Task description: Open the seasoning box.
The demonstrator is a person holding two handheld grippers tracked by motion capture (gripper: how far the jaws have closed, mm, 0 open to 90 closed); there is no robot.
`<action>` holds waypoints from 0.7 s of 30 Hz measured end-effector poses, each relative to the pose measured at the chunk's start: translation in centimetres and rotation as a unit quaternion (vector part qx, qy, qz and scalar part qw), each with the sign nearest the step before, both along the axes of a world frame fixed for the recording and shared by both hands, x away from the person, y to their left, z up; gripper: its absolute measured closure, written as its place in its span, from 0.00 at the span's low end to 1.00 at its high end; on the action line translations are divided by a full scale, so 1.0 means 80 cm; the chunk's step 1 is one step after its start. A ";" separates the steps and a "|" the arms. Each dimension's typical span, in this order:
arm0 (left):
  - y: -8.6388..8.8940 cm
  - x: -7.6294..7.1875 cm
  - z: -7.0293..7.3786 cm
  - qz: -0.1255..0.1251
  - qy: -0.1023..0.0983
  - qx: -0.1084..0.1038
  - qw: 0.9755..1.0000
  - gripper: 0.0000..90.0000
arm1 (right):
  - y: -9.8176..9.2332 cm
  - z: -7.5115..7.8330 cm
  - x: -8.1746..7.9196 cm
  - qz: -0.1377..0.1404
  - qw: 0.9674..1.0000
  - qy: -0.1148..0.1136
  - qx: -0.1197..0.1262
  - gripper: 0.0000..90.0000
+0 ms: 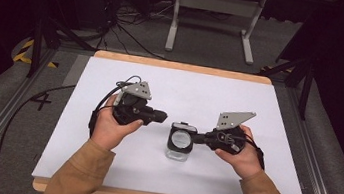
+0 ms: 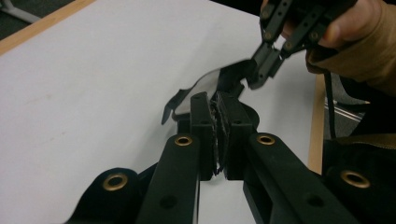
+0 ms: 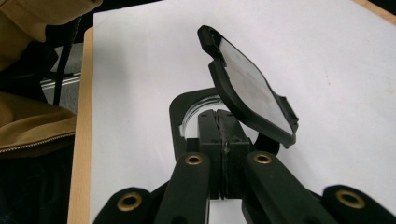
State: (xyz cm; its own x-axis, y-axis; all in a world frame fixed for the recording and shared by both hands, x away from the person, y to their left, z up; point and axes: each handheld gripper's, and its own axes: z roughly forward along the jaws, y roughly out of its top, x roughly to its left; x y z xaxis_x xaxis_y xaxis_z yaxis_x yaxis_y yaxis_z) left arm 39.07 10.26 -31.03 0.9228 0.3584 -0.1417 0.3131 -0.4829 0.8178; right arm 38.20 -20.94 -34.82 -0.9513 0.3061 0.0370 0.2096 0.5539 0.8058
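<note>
A small clear glass jar (image 1: 178,152) stands on the white mat near the table's front. Its black-framed hinged lid (image 1: 180,139) (image 3: 252,93) is swung up and tilted open. My right gripper (image 1: 196,138) (image 3: 218,114) comes in from the right, shut on the jar's black rim (image 3: 175,116). Its tips (image 2: 259,77) pinch that black part beside the raised lid (image 2: 196,91). My left gripper (image 1: 162,117) (image 2: 215,100) hovers left of the jar and points at it. Its pads nearly touch, nothing lies between them, and it stays clear of the jar.
The white mat (image 1: 221,93) covers a wooden table whose edge (image 1: 179,65) shows at the back. A white table frame (image 1: 217,4) and cables (image 1: 119,24) lie on the floor beyond. Metal rails (image 1: 0,120) run along both sides.
</note>
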 end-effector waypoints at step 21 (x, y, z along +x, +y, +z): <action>0.004 -0.009 -0.045 -0.028 0.025 0.062 0.997 1.00 | -0.005 0.009 0.023 -0.009 0.999 -0.008 0.030 1.00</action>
